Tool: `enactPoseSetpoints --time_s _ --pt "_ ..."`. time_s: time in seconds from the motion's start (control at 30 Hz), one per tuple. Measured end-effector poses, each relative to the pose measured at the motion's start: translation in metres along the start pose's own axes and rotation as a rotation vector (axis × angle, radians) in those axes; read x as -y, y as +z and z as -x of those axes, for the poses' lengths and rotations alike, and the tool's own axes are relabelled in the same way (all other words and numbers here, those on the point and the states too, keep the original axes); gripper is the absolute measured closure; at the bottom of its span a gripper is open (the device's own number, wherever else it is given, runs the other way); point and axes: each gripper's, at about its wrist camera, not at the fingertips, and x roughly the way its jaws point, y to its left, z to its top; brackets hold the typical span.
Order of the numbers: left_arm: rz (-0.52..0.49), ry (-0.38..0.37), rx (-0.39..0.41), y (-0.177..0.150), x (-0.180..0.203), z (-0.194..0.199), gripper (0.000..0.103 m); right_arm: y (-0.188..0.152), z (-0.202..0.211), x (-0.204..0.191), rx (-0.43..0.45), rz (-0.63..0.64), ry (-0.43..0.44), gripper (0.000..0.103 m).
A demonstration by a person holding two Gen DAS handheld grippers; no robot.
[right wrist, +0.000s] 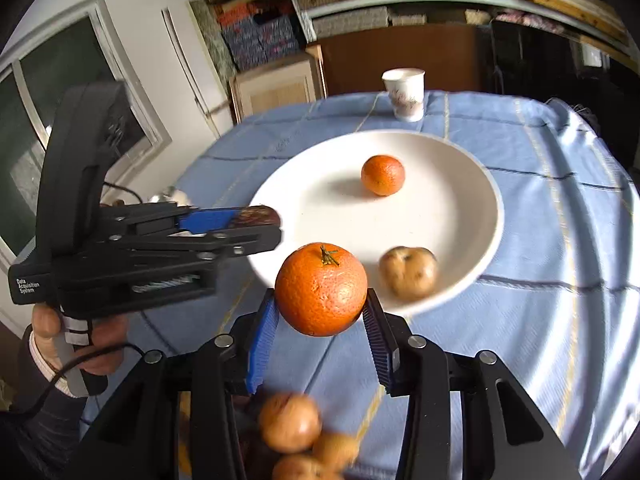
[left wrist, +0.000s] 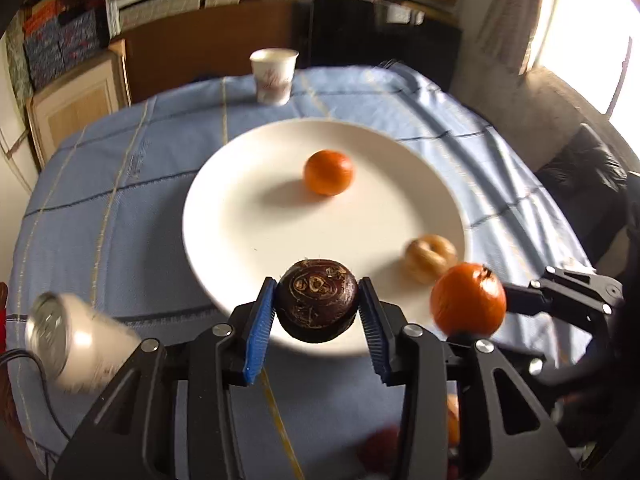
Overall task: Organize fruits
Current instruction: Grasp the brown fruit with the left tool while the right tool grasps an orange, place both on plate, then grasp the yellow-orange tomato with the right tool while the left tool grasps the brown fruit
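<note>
Left tool (left wrist: 318,312) grips dark fruit (left wrist: 318,306); right tool (right wrist: 320,312) grips orange (right wrist: 321,289).

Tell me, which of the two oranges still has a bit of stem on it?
The orange held in the right gripper, near the plate's edge. The other orange, lying on the plate, shows none.

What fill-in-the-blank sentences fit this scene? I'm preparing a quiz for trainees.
1. The left gripper holds a dark ____ fruit.
2. The right gripper holds an ____.
3. The paper cup stands ____ the white plate.

Missing words: brown; orange; beyond
</note>
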Motion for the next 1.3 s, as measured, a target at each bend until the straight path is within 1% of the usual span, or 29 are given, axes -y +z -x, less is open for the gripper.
enactPoseSetpoints --time_s 0.1,0.13,0.17,0.2,0.23,0.27,0.3,0.33,0.37,0.4,0.43,0.47,0.53,0.57,0.6,0.63,0.7,0.77,0.83,0.87,0.93,1.0,1.03,1.1,1.23,1.27,1.3 --pt "-0.004 0.031 -0.019 0.002 -0.003 -0.012 0.062 0.005 -0.018 -0.001 -0.027 0.024 -0.021 0.059" --pt "-0.002 0.040 -0.019 0.002 -0.005 -0.013 0.056 0.005 -0.020 -0.003 -0.035 0.025 -0.015 0.059" --pt "0.003 0.049 -0.010 0.002 -0.006 -0.013 0.048 0.006 -0.021 -0.001 -0.049 0.012 -0.006 0.057" --pt "0.012 0.063 0.014 0.002 -0.007 -0.008 0.029 0.006 -0.021 0.000 -0.060 -0.002 0.002 0.057" --pt "0.017 0.069 0.036 0.000 -0.008 -0.003 0.018 0.005 -0.018 0.001 -0.062 -0.014 0.016 0.052" --pt "0.023 0.070 0.063 -0.002 -0.008 0.005 0.014 0.002 -0.009 0.001 -0.043 -0.021 0.037 0.047" --pt "0.026 0.066 0.081 -0.005 -0.008 0.014 0.012 -0.002 0.002 0.000 -0.016 -0.021 0.038 0.039" --pt "0.030 0.059 0.094 -0.012 -0.008 0.025 0.011 -0.008 0.017 -0.002 0.012 -0.015 0.029 0.036" --pt "0.032 0.055 0.101 -0.018 -0.007 0.033 0.009 -0.014 0.029 -0.003 0.032 -0.010 0.024 0.034" --pt "0.034 0.055 0.110 -0.026 -0.005 0.041 0.004 -0.022 0.043 -0.003 0.056 -0.007 0.024 0.029" --pt "0.040 0.079 0.124 -0.038 -0.004 0.050 0.004 -0.031 0.056 -0.004 0.081 -0.009 0.021 0.024" --pt "0.040 0.112 0.137 -0.049 -0.003 0.057 0.004 -0.046 0.075 -0.005 0.120 -0.015 0.015 0.022" --pt "0.038 0.141 0.161 -0.071 -0.002 0.067 0.004 -0.070 0.101 -0.006 0.171 -0.014 0.002 0.012" --pt "0.041 0.142 0.167 -0.079 -0.002 0.070 0.004 -0.087 0.116 -0.006 0.199 -0.011 -0.014 0.011" --pt "0.051 0.124 0.173 -0.092 -0.004 0.075 0.004 -0.101 0.126 -0.006 0.219 -0.007 -0.036 0.009" --pt "0.060 0.107 0.176 -0.100 -0.005 0.079 0.004 -0.121 0.139 -0.007 0.245 0.005 -0.081 0.009" --pt "0.080 0.055 0.183 -0.120 -0.010 0.084 0.004 -0.148 0.151 -0.008 0.264 0.027 -0.175 0.009" --pt "0.094 0.043 0.176 -0.134 -0.012 0.087 0.004 -0.169 0.157 -0.005 0.259 0.019 -0.253 0.009" --pt "0.110 0.042 0.184 -0.144 -0.013 0.091 0.004 -0.183 0.158 0.003 0.247 -0.023 -0.276 0.009" --pt "0.120 0.033 0.189 -0.150 -0.014 0.094 0.004 -0.189 0.156 0.006 0.232 -0.029 -0.277 0.009" --pt "0.131 0.013 0.185 -0.159 -0.015 0.095 0.004 -0.194 0.148 0.010 0.216 -0.029 -0.315 0.010" --pt "0.139 -0.001 0.188 -0.168 -0.014 0.096 0.004 -0.194 0.141 0.011 0.204 0.003 -0.351 0.015" --pt "0.148 0.004 0.191 -0.173 -0.013 0.096 0.004 -0.194 0.138 0.010 0.194 0.019 -0.370 0.017" --pt "0.156 0.019 0.181 -0.183 -0.012 0.096 0.004 -0.192 0.134 0.011 0.181 0.036 -0.396 0.017" --pt "0.191 0.008 0.180 -0.194 -0.015 0.099 0.004 -0.193 0.127 0.022 0.145 0.001 -0.380 0.017" --pt "0.195 0.014 0.180 -0.194 -0.016 0.099 0.004 -0.194 0.124 0.024 0.135 -0.009 -0.374 0.017" --pt "0.199 0.029 0.179 -0.196 -0.016 0.099 0.004 -0.194 0.124 0.025 0.131 -0.012 -0.367 0.020"
